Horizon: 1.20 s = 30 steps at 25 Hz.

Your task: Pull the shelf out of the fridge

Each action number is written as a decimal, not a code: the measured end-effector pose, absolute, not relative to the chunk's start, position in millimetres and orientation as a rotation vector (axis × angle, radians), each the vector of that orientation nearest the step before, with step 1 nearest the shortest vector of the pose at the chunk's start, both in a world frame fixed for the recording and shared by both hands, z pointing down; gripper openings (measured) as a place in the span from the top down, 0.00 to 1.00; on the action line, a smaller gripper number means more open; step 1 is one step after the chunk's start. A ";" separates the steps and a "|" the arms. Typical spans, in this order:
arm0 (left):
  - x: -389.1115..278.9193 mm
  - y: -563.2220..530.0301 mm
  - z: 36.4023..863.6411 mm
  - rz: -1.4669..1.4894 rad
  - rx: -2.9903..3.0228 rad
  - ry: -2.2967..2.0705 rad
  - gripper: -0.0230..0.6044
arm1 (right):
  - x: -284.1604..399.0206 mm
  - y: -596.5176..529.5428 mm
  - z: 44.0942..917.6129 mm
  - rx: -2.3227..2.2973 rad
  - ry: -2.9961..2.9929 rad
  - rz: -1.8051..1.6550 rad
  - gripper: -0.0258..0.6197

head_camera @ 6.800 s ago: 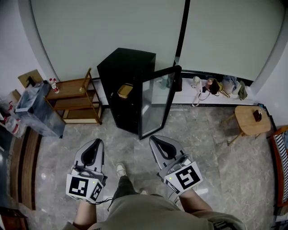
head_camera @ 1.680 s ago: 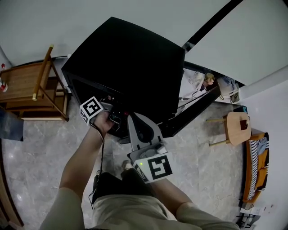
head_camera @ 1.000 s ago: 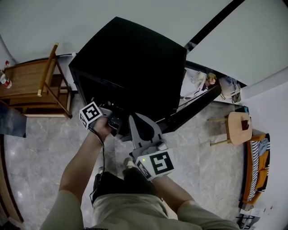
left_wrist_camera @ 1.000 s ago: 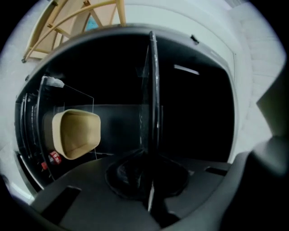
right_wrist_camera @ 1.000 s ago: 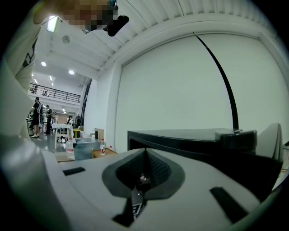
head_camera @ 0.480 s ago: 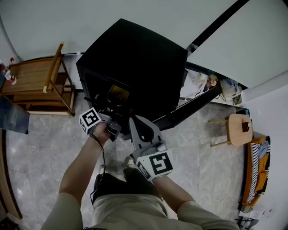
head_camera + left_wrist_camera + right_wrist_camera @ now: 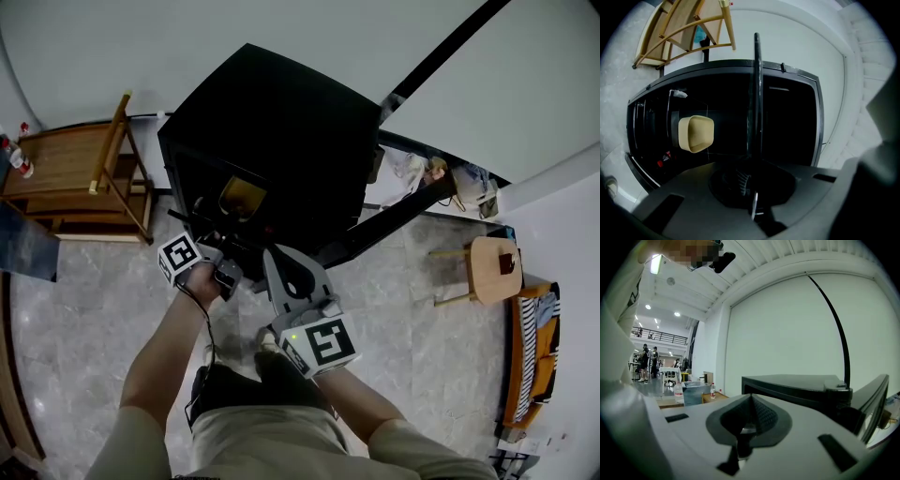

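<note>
Black fridge (image 7: 281,131) stands at the centre of the head view with its door (image 7: 398,211) swung open to the right. The left claw (image 7: 223,275) is at the cabinet's open front, low on the left side, and its marker cube faces up. A beige bowl (image 7: 242,197) sits inside the opening. The shelf itself cannot be made out against the dark interior here. The right claw (image 7: 278,255) hangs just in front of the fridge, beside the left one and touching nothing. A wooden rack (image 7: 75,173) stands to the left of the fridge, and a round wooden stool (image 7: 494,255) stands well apart on the grey stone floor (image 7: 422,356).

Left gripper view: the camera is rolled, so the fridge (image 7: 787,122) lies sideways. The shelf (image 7: 757,93) shows edge-on as a thin dark line running from the claw into the cabinet. The left claw (image 7: 753,169) is closed on the shelf's near edge. The beige bowl (image 7: 696,133) sits inside to one side of the shelf, apart from it. The wooden rack (image 7: 689,28) shows beyond the fridge.

Right gripper view: the right claw (image 7: 751,401) has its jaws pressed together with nothing between them. Beyond it lie the fridge top (image 7: 797,380) and the open door (image 7: 874,397). Farther off stand a water bottle (image 7: 712,391) and several people in a lit hall.
</note>
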<state>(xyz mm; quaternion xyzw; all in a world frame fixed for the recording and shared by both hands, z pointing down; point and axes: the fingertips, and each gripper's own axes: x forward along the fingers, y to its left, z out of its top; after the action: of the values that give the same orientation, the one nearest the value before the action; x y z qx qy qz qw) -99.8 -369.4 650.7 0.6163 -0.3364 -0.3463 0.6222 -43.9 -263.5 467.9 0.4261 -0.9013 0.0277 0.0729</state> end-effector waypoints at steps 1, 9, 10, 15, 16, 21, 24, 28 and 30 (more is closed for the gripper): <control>-100.0 -367.2 650.2 -0.797 1.416 -0.770 0.95 | -43.6 -262.0 466.8 1.282 -2.706 0.080 0.97; -105.5 -346.0 650.8 -0.782 1.419 -0.761 0.95 | -42.3 -245.3 455.4 1.299 -2.692 0.066 0.97; -106.1 -343.4 650.3 -0.780 1.419 -0.762 0.95 | -41.6 -242.9 453.1 1.300 -2.690 0.062 0.97; -110.2 -327.2 645.2 -0.777 1.429 -0.748 0.95 | -36.8 -230.4 444.3 1.307 -2.684 0.056 0.97; -111.3 -323.9 644.0 -0.776 1.431 -0.745 0.95 | -35.9 -228.4 443.0 1.307 -2.681 0.056 0.97; -116.3 -303.1 637.2 -0.772 1.431 -0.744 0.95 | -28.3 -215.1 433.2 1.309 -2.669 0.049 0.97; -122.6 -291.2 637.1 -0.748 1.439 -0.765 0.95 | -28.0 -207.0 427.7 1.307 -2.676 0.049 0.97; -126.0 -269.4 633.7 -0.646 1.501 -0.814 0.94 | -27.4 -196.4 424.1 1.286 -2.654 0.086 0.97; -129.2 -255.9 630.7 -0.652 1.492 -0.802 0.94 | -28.5 -191.6 419.2 1.283 -2.667 0.086 0.97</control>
<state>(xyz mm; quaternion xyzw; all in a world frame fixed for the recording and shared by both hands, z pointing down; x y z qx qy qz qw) -129.2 -255.9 630.7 0.6478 -0.3483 -0.2830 0.6156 -28.5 -191.6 419.2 0.4316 -0.8971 0.0289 0.0905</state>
